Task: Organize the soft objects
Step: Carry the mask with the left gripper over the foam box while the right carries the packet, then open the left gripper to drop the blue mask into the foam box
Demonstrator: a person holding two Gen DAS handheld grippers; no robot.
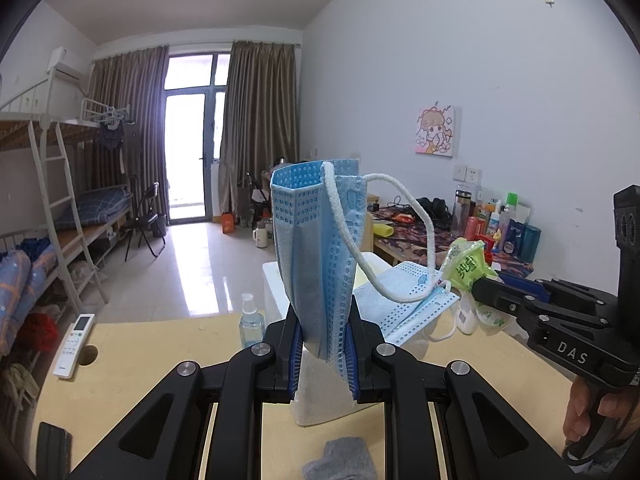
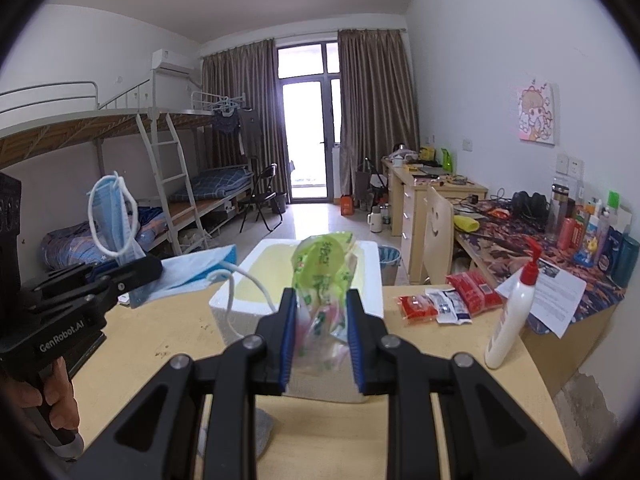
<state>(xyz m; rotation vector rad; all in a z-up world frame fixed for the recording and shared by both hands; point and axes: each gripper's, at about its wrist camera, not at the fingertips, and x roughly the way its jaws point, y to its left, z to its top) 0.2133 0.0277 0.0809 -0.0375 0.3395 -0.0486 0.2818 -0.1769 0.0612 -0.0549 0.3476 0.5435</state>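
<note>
The left gripper (image 1: pixel 324 354) is clamping a blue face mask (image 1: pixel 320 240) upright while the right gripper (image 2: pixel 322 340) is pinching a green tissue pack (image 2: pixel 326 276), both raised before the white foam box (image 2: pixel 372 276), apparently for depositing.

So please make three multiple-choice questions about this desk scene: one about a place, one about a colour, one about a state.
1. Where does the pump bottle stand?
A. on the desk, right of the red snack packs
B. inside the foam box
C. on the floor

2. What colour is the mask in the left tongs?
A. black
B. blue
C. pink

3. What do the right tongs do?
A. hang open, holding nothing
B. clamp a green plastic packet
C. press the remote control

Answers:
1 A: it stands beside the red snack packs.
2 B: the mask is blue.
3 B: the right tongs pinch the green plastic packet.
</note>
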